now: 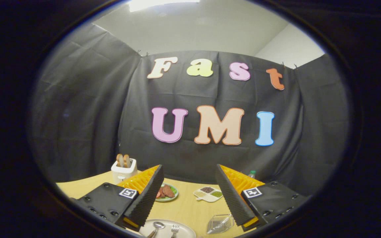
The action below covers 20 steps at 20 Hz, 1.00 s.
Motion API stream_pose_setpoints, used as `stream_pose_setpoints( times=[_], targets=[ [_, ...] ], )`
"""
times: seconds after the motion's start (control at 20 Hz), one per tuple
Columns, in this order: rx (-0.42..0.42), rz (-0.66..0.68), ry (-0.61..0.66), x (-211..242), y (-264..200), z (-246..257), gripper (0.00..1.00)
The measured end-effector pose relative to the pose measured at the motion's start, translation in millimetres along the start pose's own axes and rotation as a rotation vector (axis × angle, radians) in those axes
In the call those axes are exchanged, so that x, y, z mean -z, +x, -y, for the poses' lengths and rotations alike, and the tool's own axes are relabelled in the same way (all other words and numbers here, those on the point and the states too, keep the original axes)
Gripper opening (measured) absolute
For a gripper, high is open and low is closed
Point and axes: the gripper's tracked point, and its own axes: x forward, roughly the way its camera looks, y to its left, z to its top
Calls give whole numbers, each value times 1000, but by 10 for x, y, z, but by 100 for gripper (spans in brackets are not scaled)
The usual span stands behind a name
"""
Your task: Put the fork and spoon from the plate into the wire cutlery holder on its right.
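Gripper (pixel 189 195) open – fork (pixel 175 229), spoon (pixel 156 227) apparently on plate (pixel 185 228), between fingers.

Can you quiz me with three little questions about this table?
1. True or false: the silver metal spoon and silver metal fork lie on the round white plate.
2. What stands in the white toaster? A) toast slices B) cups C) flowers
3. The fingers of the hand-held gripper are spread ____, holding nothing.

Key: 1 true; 2 A; 3 open. The wire cutlery holder sits right of the plate.
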Motion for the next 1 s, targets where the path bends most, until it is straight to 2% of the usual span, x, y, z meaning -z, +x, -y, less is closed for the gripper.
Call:
stream_pose_setpoints(
  times=[0.3,0.75,1.0],
  targets=[
    [-52,-96,-40,452,-4,-164,100],
    [-80,-270,-30,1223,-7,-233,100],
    [-113,-361,-65,1634,-52,-329,100]
  ],
)
